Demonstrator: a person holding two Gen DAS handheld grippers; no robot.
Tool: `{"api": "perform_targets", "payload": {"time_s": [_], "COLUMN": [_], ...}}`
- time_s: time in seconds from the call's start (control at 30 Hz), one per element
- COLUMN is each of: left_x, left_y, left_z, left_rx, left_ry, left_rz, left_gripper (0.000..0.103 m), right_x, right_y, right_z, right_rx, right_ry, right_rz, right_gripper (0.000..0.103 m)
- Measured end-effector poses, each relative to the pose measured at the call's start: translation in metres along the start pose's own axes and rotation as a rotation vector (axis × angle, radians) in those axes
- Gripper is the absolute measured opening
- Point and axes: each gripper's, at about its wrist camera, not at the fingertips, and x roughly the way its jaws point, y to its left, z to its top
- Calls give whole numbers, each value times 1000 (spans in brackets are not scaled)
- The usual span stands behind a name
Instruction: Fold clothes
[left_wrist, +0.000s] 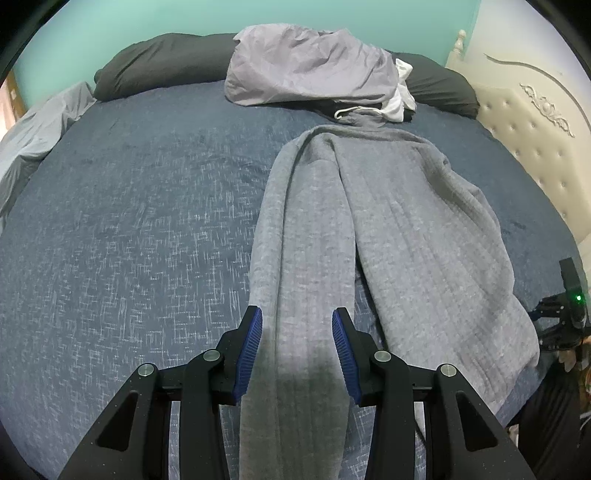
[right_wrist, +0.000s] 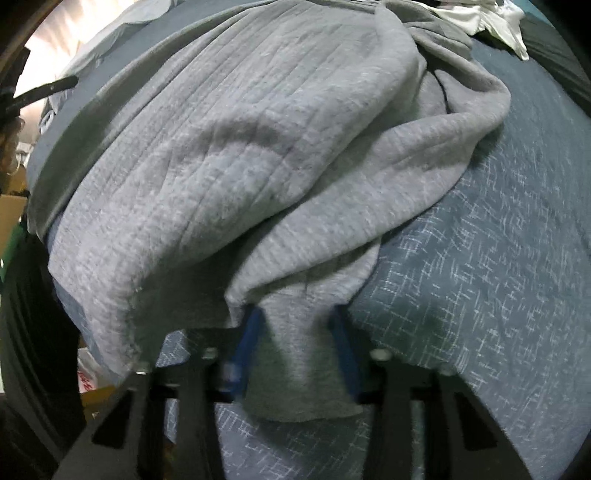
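both jaws grip grey sweatpants (left_wrist: 388, 229) on blue bedspread (left_wrist: 129, 221)

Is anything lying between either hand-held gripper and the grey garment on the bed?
Nothing visible. The left hand-held gripper straddles a long strip of the grey garment, and the right hand-held gripper has a fold of it between its fingers.

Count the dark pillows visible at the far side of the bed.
2: one dark pillow at far left, another at far right behind the white garment. The crumpled lilac sheet between them may hide more.
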Motion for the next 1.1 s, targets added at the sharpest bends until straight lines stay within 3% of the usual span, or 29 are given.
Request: {"api": "perform_targets", "payload": {"time_s": [0.07, 0.5, 0.83, 0.93, 1.1], "left_x": [0, 13, 26, 37, 53], "left_y": [0, 18, 39, 45, 47], "left_z": [-1, -9, -16, -19, -25], "left_rx": [1, -27, -52, -65, -72], "left_ry": [2, 37, 73, 95, 134], "left_rz": [3, 44, 95, 106, 103], "left_gripper": [43, 46, 48, 48, 48], "right_x": [-2, -71, -161, -157, -145], "right_y": [-2, -67, -198, -227, -242], "right_z": [1, 2, -68, -74, -86], "right_rx": [3, 89, 295, 361, 437], "right_ry": [-7, -176, -249, -238, -219], "right_rz": [-12, -60, -281, -356, -395], "right_gripper": [3, 2, 2, 2, 2]}}
